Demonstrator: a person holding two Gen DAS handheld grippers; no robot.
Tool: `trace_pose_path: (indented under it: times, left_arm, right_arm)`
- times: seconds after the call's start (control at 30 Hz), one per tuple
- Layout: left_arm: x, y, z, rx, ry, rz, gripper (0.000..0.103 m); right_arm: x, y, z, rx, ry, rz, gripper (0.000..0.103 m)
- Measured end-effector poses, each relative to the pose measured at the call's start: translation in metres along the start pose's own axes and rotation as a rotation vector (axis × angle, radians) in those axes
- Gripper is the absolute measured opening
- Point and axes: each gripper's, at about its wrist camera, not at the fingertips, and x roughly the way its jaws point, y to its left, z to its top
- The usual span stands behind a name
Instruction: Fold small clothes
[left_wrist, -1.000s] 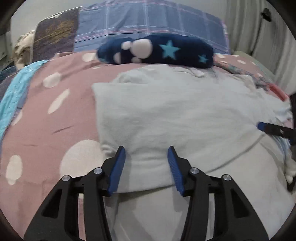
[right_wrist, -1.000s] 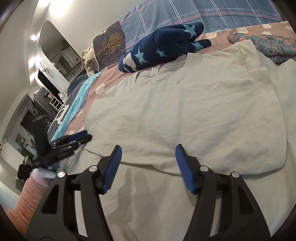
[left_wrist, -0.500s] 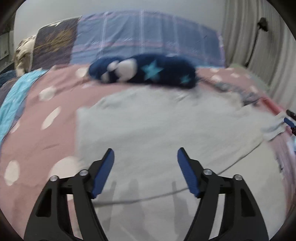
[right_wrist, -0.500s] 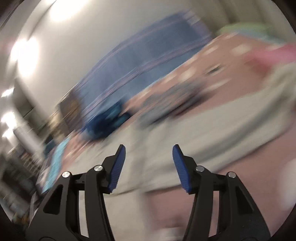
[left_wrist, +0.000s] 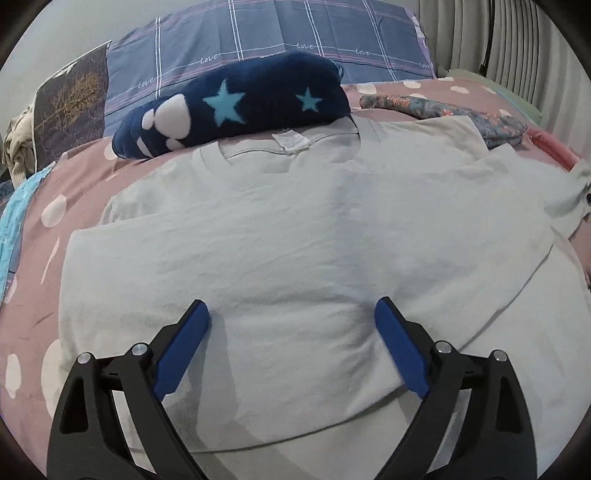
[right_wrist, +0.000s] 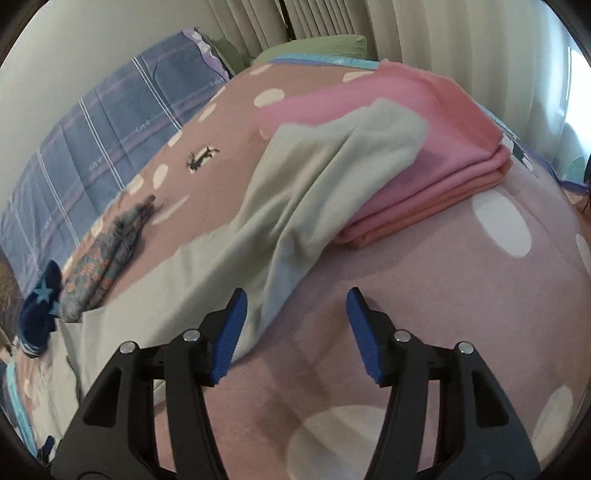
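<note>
A pale grey-green T-shirt (left_wrist: 295, 229) lies flat on the pink spotted bedspread (left_wrist: 33, 295), its lower part folded up over the body and its collar toward the pillows. My left gripper (left_wrist: 291, 347) is open and empty just above the shirt's folded front edge. In the right wrist view, one sleeve of the shirt (right_wrist: 317, 177) trails out and drapes onto a stack of folded pink cloth (right_wrist: 443, 147). My right gripper (right_wrist: 295, 332) is open and empty over the bedspread, its left finger beside the sleeve's edge.
A dark blue star-print plush (left_wrist: 240, 99) lies behind the shirt's collar. A floral garment (left_wrist: 461, 114) lies at the shirt's far right, also shown in the right wrist view (right_wrist: 99, 266). Plaid pillows (left_wrist: 295, 37) line the headboard. Curtains (right_wrist: 369, 22) hang beyond.
My left gripper opened wider and drew back over the shirt's middle. My right gripper swung right, away from the shirt's body, and now faces the sleeve and pink stack.
</note>
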Motion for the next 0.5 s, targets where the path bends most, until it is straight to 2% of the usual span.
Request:
trace_pose_path:
  times: [0.03, 0.07, 0.1, 0.13, 0.17, 0.2, 0.33, 0.43, 0.5]
  left_arm:
    - [-0.001, 0.000, -0.002, 0.002, -0.002, 0.002, 0.092]
    - [-0.001, -0.001, -0.004, 0.005, -0.003, 0.006, 0.092]
    - [-0.002, -0.002, -0.002, 0.007, -0.002, 0.008, 0.092]
    - [-0.001, 0.000, 0.001, 0.007, 0.000, 0.007, 0.092]
    - [0.001, -0.001, 0.004, 0.006, 0.002, 0.004, 0.092]
    - [0.001, 0.000, 0.005, 0.003, 0.003, 0.000, 0.092]
    - [0.002, 0.000, 0.007, 0.003, 0.003, -0.001, 0.092]
    - [0.002, 0.000, 0.007, 0.004, 0.004, -0.001, 0.093]
    - [0.002, 0.000, 0.007, 0.004, 0.006, -0.002, 0.093]
  right_arm:
    - [-0.004, -0.005, -0.003, 0.015, -0.027, -0.047, 0.055]
    - [-0.006, -0.015, -0.004, 0.045, -0.040, -0.057, 0.055]
    - [-0.010, -0.027, -0.005, 0.091, -0.044, -0.034, 0.055]
    - [-0.012, -0.045, -0.006, 0.151, -0.039, 0.028, 0.052]
    - [-0.015, -0.057, -0.008, 0.187, -0.037, 0.071, 0.042]
    - [-0.018, -0.071, -0.009, 0.225, -0.031, 0.113, 0.037]
    - [-0.021, -0.095, -0.008, 0.300, -0.038, 0.244, 0.036]
    - [-0.017, -0.097, 0.001, 0.333, -0.047, 0.323, 0.037]
    - [-0.014, -0.102, 0.006, 0.405, -0.052, 0.346, 0.038]
